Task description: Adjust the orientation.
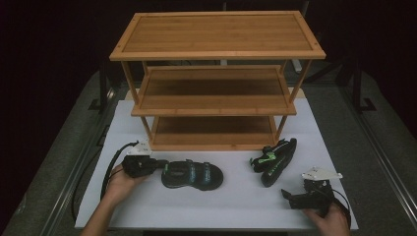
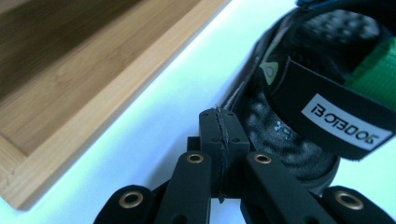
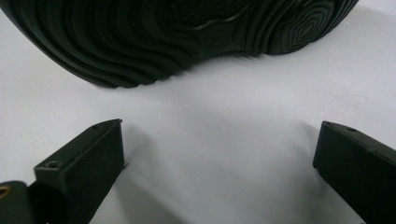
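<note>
dark surroundings close in around a white table (image 1: 231, 206) with a three-tier wooden rack (image 1: 216, 73) standing at its far side. counted out: one rack with three shelves, two sandals, two grippers.

the left gripper (image 1: 160, 164) lies low on the table, its jaws pressed fully together with nothing between them; in the left gripper view the closed tips (image 2: 219, 133) sit against the heel end of the left sandal (image 1: 193, 175), which lies upright on its sole just ahead of those jaws, the rack's bottom shelf (image 2: 93, 88) off to their side. by the look of it the closed jaws are nudging or lining up on the sandal rather than gripping it.

the right gripper (image 1: 290, 195) rests near the table's front edge, its jaws spread wide and empty; in the right gripper view the ribbed sole of the right sandal (image 3: 187, 37) stands a little way ahead of the open fingertips (image 3: 93, 154), not touching. that sandal (image 1: 275, 160) lies tipped on its side, just beyond the jaws and toward the rack.

judging from this, the work is putting the sandals on the rack, and it is at the very start: both sandals are on the table. the next move calls for the left jaws to open and take the heel or strap, or for the right to advance and close on the sole's edge.
</note>
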{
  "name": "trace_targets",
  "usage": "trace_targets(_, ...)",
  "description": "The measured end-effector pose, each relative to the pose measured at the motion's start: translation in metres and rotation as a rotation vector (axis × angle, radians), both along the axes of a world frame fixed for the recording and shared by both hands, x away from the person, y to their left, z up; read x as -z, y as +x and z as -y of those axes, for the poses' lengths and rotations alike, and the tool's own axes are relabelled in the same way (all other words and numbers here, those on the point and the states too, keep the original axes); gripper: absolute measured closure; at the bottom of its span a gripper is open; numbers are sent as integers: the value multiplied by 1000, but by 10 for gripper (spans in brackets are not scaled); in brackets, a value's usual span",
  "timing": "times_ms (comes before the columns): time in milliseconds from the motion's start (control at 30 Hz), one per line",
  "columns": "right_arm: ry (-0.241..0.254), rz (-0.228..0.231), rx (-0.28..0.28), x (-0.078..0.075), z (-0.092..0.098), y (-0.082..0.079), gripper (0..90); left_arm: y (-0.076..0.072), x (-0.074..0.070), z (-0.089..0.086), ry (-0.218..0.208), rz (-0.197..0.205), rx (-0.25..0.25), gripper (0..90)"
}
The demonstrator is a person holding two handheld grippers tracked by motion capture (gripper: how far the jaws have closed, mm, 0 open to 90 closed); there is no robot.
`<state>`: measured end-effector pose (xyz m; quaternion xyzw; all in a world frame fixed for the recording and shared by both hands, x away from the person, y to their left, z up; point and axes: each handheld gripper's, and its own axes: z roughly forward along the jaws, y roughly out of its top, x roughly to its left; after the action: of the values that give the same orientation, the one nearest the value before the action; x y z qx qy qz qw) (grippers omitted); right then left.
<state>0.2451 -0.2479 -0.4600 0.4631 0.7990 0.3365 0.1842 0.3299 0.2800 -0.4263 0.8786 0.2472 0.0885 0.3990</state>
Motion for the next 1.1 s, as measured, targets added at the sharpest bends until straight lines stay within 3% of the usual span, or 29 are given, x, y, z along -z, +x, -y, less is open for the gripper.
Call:
trace_targets(733,-1,-4,1,0,0,0,13,-55,5,-2,-45,-52,65,900)
trace_targets(900,-1,-4,1,0,0,0,13,-68,6,8,-69,-77,122,900)
trace_targets(1100,-1,-3,1,0,0,0,13,-71,7,21,-76,-89,192,900)
